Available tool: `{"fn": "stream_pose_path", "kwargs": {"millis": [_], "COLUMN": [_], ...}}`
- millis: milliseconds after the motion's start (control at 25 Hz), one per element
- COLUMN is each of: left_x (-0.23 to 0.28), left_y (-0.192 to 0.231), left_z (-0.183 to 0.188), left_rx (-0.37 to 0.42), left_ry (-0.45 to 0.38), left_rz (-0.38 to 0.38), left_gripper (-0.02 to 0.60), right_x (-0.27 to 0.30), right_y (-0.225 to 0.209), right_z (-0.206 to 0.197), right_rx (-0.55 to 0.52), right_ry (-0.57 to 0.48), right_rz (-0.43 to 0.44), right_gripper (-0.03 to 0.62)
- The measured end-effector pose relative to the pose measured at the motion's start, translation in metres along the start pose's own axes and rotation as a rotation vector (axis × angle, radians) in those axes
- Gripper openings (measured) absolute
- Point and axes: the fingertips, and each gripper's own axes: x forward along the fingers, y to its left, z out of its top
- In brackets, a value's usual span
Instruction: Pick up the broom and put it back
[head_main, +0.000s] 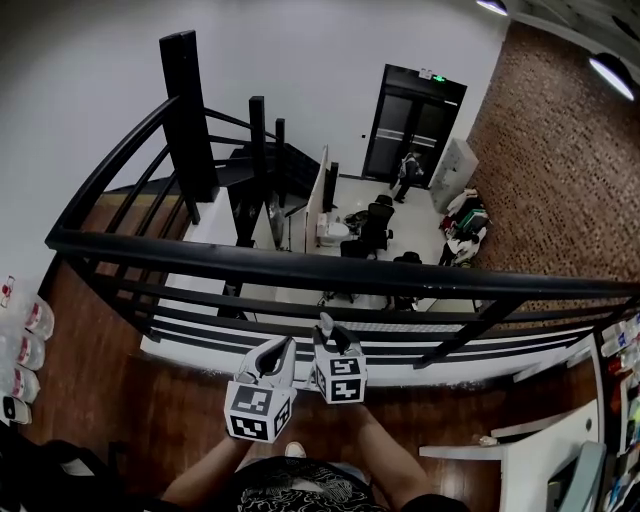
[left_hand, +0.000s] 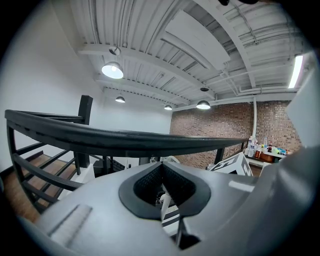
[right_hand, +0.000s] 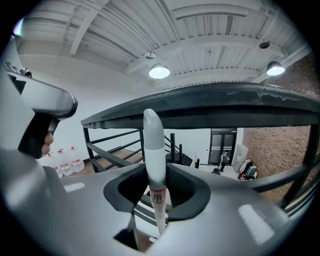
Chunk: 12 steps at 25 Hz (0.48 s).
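Note:
My right gripper (head_main: 330, 335) is shut on the broom's white handle (head_main: 326, 324). In the right gripper view the handle (right_hand: 153, 145) stands upright between the pads, its rounded grey top above the jaws of the right gripper (right_hand: 156, 171). The broom's head is hidden below. My left gripper (head_main: 277, 349) hangs just left of the right one, apart from the handle. In its own view the left gripper (left_hand: 161, 166) has its tips together and nothing between them. Both grippers point at the black railing (head_main: 300, 268) close ahead.
The railing's top bar (right_hand: 225, 102) runs across all views, with slanted bars under it and a drop to a lower floor behind. Water bottles (head_main: 25, 350) stand at the left on the wooden floor. A white desk (head_main: 540, 455) fills the lower right corner.

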Motion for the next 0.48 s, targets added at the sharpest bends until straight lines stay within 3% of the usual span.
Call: {"fn": "stream_pose_path", "kwargs": {"millis": [480], "left_x": [0.008], "left_y": [0.007], "left_z": [-0.001], "left_rx": [-0.009], "left_ry": [0.01], "left_rz": [-0.007], "left_gripper": [0.003], "right_x": [0.03], "right_y": [-0.016], "right_z": [0.007], "right_rx": [0.021], "right_ry": [0.01], "right_rz": [-0.023], "right_gripper": [0.098]}}
